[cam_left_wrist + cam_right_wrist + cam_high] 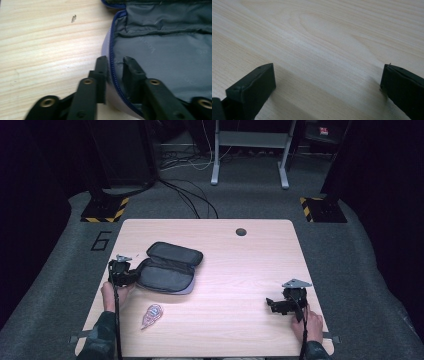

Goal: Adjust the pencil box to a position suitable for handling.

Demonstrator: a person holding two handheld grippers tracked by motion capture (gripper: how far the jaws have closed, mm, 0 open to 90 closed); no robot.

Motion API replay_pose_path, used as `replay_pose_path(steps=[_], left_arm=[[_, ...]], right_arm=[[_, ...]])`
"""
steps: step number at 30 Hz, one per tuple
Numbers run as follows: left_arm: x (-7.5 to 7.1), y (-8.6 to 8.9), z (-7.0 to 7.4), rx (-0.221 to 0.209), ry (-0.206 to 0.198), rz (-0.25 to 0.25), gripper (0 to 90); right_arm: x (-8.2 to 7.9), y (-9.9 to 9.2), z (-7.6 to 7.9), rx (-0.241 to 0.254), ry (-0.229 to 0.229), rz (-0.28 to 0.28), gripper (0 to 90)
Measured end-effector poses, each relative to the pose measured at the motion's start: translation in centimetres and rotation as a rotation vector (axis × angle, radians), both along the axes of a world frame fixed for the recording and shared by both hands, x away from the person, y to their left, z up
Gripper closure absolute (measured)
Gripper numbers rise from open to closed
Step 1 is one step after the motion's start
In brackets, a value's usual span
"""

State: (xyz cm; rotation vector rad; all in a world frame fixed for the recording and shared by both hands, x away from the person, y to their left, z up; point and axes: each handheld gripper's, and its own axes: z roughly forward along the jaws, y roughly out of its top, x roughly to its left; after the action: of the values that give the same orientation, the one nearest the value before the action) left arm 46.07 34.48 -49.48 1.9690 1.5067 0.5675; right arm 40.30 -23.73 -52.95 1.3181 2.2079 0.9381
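Note:
A dark zip case (167, 268) lies open on the left part of the wooden table (240, 270), lid folded back, grey lining (170, 50) and blue zipper (112, 57) showing. My left gripper (121, 272) sits at the case's left end. Its jaws straddle the case's rim, one finger (101, 72) outside on the wood, the other inside on the lining, and they are closed on that rim. My right gripper (281, 304) rests low near the table's front right, its jaws (327, 82) wide apart over bare wood with nothing between them.
A small pink, see-through oval object (151, 315) lies near the front left, below the case. A round cable hole (241, 231) sits at the table's far edge. Beyond the table are floor cables, a grey stand (250, 150) and striped bases.

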Motion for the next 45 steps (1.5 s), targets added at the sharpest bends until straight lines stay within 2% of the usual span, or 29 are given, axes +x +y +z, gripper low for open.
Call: replay_pose_path(steps=[4,5,9,17,19,20,27,39,41,43,45], left_arm=[[0.0,-0.5,-0.1,-0.009,0.011,0.019,81.5],[0.0,-0.6,0.0,-0.01,0.028,0.02,82.2],[0.0,-1.4,-0.1,-0.023,0.025,0.033,84.3],[-0.3,-2.8,0.1,-0.091,0.039,0.027,82.7],[-0.4,-3.1,0.1,-0.113,0.023,0.023,81.6],[-0.4,-3.3,0.0,-0.107,0.013,0.017,81.7],[-0.9,-4.8,-0.2,-0.106,0.015,-0.009,78.7],[-1.0,-7.6,-0.2,-0.103,0.035,-0.049,78.5],[-1.0,-8.0,-0.1,-0.077,0.051,-0.065,79.4],[-0.9,-8.5,0.0,-0.055,0.05,-0.077,79.9],[-1.0,-9.0,0.1,-0.059,0.053,-0.083,80.3]], right_arm=[[0.0,0.0,0.0,0.0,0.0,0.0,0.0],[0.0,0.0,0.0,0.0,0.0,0.0,0.0],[0.0,0.0,0.0,0.0,0.0,0.0,0.0],[0.0,0.0,0.0,0.001,0.0,-0.001,0.0],[0.0,0.0,0.0,0.0,0.0,0.0,0.0],[0.0,0.0,0.0,0.0,0.0,0.0,0.0],[0.0,0.0,0.0,0.0,0.0,0.001,0.0],[0.0,0.0,0.0,0.0,0.0,0.001,0.0],[0.0,0.0,0.0,0.0,-0.001,0.001,0.0],[0.0,0.0,0.0,0.0,-0.001,0.001,0.0],[0.0,0.0,0.0,0.0,-0.001,0.001,0.0]])
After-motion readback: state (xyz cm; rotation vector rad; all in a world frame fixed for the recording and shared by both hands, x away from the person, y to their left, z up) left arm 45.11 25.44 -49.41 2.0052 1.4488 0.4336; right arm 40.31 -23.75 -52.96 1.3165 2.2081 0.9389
